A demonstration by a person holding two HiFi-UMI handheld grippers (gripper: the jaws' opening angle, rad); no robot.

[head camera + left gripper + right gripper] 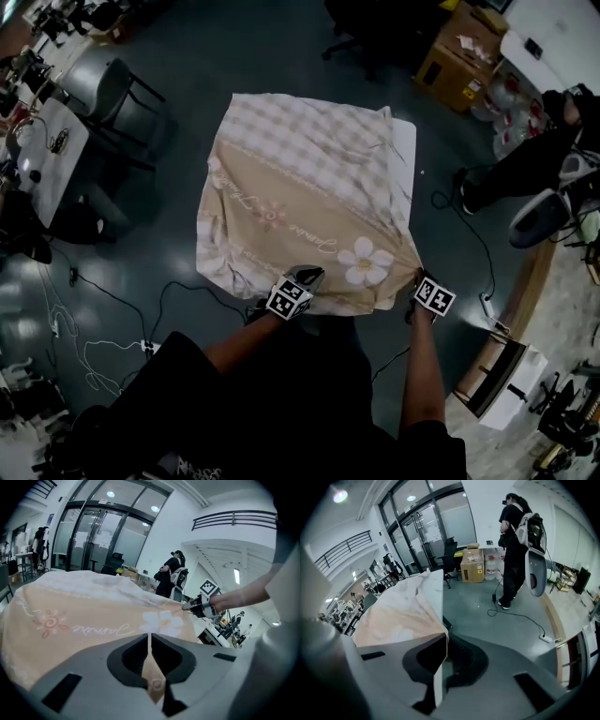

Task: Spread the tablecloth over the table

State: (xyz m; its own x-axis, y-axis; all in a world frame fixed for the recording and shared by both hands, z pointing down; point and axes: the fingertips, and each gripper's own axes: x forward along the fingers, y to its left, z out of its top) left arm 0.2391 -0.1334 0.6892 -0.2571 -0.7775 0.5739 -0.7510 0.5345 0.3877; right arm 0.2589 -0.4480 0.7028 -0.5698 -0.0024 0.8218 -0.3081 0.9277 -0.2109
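Surface (404, 141) is bare at far right; left tongs (307, 276) and right tongs (419, 278) each clamp the tablecloth (300, 197) at its near edge, so tugging nearer could uncover more.

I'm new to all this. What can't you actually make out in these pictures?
- Head view: most of the white table lies under the beige checked flower-print tablecloth; its legs are hidden.
- Right gripper view: the label on the brown cardboard box is too small to read.

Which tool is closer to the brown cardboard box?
Right. The right tool grips the beige tablecloth at the corner toward the brown cardboard box; the left tool grips its hem farther away.
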